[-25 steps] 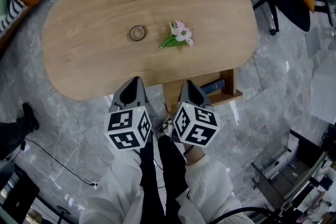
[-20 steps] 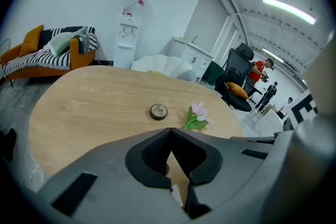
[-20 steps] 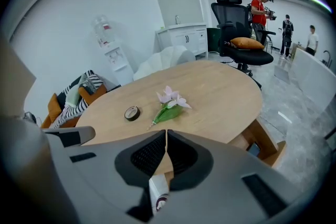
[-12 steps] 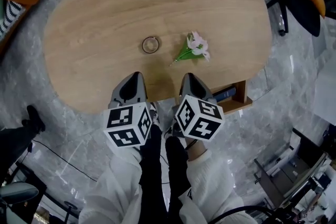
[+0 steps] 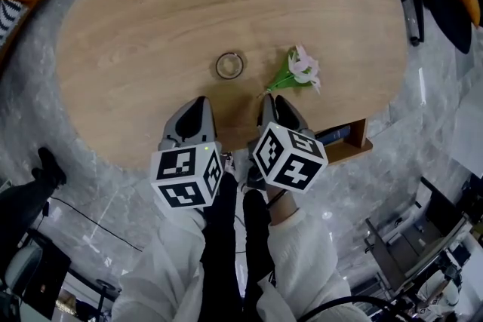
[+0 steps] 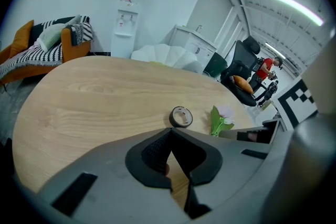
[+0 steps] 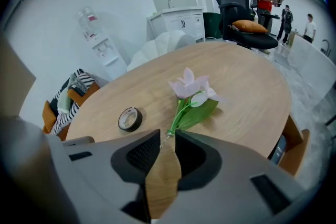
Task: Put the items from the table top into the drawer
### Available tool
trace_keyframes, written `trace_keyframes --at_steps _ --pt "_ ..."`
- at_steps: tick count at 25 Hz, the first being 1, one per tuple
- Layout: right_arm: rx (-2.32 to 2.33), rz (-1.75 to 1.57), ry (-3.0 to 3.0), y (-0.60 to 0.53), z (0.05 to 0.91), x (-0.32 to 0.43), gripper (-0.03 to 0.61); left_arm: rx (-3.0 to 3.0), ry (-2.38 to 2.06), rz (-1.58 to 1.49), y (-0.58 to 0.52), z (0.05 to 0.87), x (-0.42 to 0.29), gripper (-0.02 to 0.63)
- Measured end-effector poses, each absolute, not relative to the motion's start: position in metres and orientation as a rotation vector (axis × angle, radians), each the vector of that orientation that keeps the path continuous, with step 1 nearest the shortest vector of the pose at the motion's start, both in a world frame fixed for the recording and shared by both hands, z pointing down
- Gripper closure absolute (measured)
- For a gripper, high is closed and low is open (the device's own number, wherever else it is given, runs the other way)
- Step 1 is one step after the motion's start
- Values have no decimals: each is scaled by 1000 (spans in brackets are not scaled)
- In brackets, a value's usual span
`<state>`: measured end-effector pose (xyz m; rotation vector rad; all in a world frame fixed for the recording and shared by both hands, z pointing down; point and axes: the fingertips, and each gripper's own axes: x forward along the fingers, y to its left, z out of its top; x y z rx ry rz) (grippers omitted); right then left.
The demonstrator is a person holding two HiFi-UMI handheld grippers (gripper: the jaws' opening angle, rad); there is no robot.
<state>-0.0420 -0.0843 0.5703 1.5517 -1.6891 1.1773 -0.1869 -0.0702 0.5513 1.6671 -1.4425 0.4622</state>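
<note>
Grey marbled stone floor [image 5: 423,162] fills the edges of the head view. On it stands a large, light wooden table with a rounded oval top [image 5: 151,26], which spreads out ahead of both grippers.

A person in white sleeves [image 5: 302,260] holds the two grey grippers side by side over the table's near edge, each carrying a cube with black and white square markers.

To the right of the right gripper, and lower than the table top, a brown wooden drawer [image 5: 355,151] sticks out from under the table, with a flat blue item [image 5: 332,136] lying in it.

The left gripper [image 5: 198,98] has its jaws together, tips meeting, with nothing between them.

The right gripper [image 5: 272,98] has its jaws slightly apart. They have just been opening and grip nothing.

A pink artificial flower with green leaves and a thin green stem [image 5: 298,72] lies on the table top directly ahead of the right gripper. Its stem end sits right at the gap between the jaw tips, with the blossom pointing away. The pads do not press on it.

A small black roll of tape [image 5: 229,65] lies flat on the table top, ahead of the left gripper and a little to its right. It is apart from the flower and from both grippers.
</note>
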Motion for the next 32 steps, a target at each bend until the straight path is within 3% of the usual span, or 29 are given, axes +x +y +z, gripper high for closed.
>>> trace_keyframes --at_steps 17,20,24,32 --pt "1630 1281 -1526 -94 600 -43 410 1643 -1435 486 -71 569 -206 620" --pt "1642 1266 -1496 -95 601 -42 413 1640 -1432 489 -69 570 -206 620" --pt "1657 1222 -1435 -94 599 -37 463 1638 -1437 490 -67 567 -208 620" --pt "1671 1233 -1483 -93 599 -33 472 1641 -1447 493 -66 566 -209 620"
